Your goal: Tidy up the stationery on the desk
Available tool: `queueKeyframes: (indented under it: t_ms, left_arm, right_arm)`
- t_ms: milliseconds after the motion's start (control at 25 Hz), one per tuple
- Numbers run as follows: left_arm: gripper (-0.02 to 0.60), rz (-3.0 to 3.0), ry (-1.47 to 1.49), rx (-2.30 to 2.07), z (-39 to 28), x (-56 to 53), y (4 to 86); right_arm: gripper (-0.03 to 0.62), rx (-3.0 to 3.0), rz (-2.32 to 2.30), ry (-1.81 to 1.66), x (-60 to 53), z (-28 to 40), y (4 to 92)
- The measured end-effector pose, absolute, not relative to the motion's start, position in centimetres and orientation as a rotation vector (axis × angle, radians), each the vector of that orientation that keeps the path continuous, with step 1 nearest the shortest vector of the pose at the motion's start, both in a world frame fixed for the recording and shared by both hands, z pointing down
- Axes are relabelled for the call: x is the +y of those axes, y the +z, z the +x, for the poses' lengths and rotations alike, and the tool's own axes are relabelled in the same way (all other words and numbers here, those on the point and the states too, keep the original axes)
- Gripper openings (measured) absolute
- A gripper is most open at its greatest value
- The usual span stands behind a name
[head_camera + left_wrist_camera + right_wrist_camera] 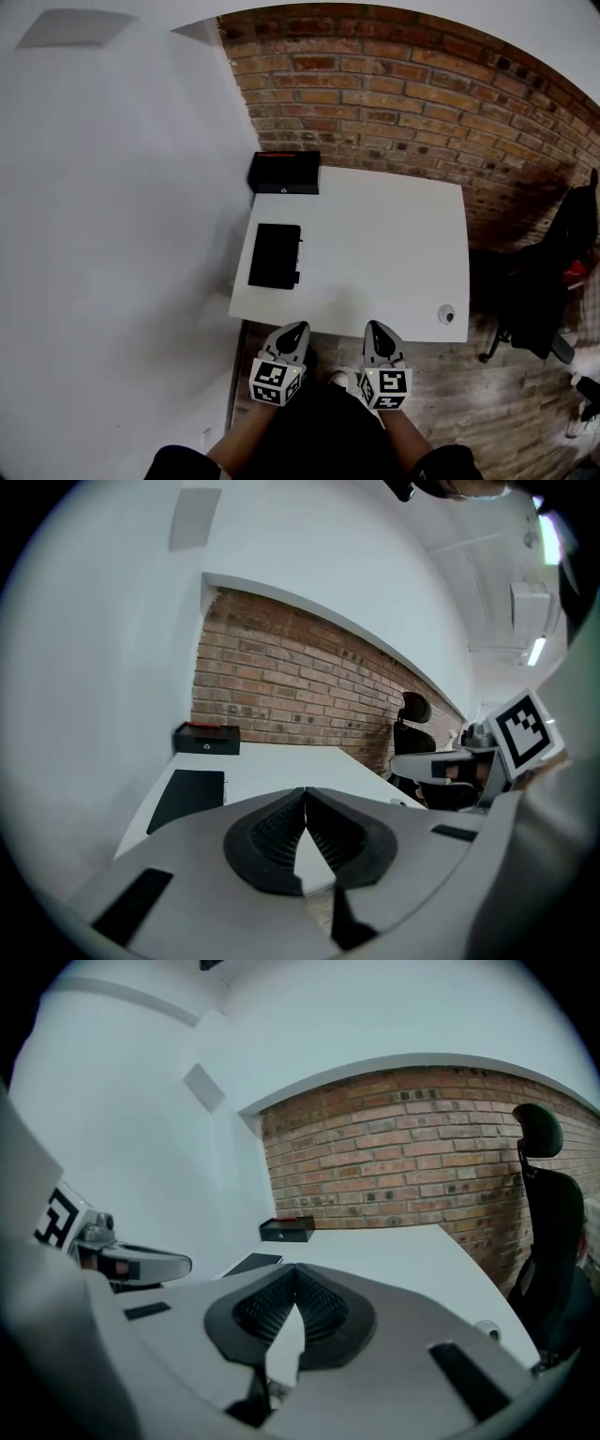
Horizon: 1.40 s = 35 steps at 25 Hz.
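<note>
The left gripper [296,328] and right gripper [374,326] hang just off the near edge of the desk [375,234], each closed on nothing. On the desk, a flat black pad [275,255], perhaps a notebook, lies at 9 o'clock. A black box [283,172] sits at 11, and a small round object [447,315] at 4.

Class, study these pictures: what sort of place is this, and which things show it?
Probably an office: a white desk by a brick wall, a black office chair beside it, and a flat black case on the desk.
</note>
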State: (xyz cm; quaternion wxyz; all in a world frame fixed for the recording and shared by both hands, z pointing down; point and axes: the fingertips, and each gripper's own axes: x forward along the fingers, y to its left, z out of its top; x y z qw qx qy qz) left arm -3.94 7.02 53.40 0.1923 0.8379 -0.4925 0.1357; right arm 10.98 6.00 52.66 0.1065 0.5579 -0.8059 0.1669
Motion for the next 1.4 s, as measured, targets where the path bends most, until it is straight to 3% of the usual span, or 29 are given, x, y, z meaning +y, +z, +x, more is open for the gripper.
queueKeyframes:
  t_ms: [360, 1400]
  left_arm:
    - [0.015, 2.426, 0.306, -1.438, -1.9, 11.6, 49.2]
    - [0.015, 2.485, 0.32, -1.399, -3.1, 11.4, 49.5]
  right_arm:
    - [0.021, -2.381, 1.755, 0.464, 10.9, 12.5, 49.3]
    - [0.021, -2.362, 1.75, 0.412, 11.6, 9.9, 48.6]
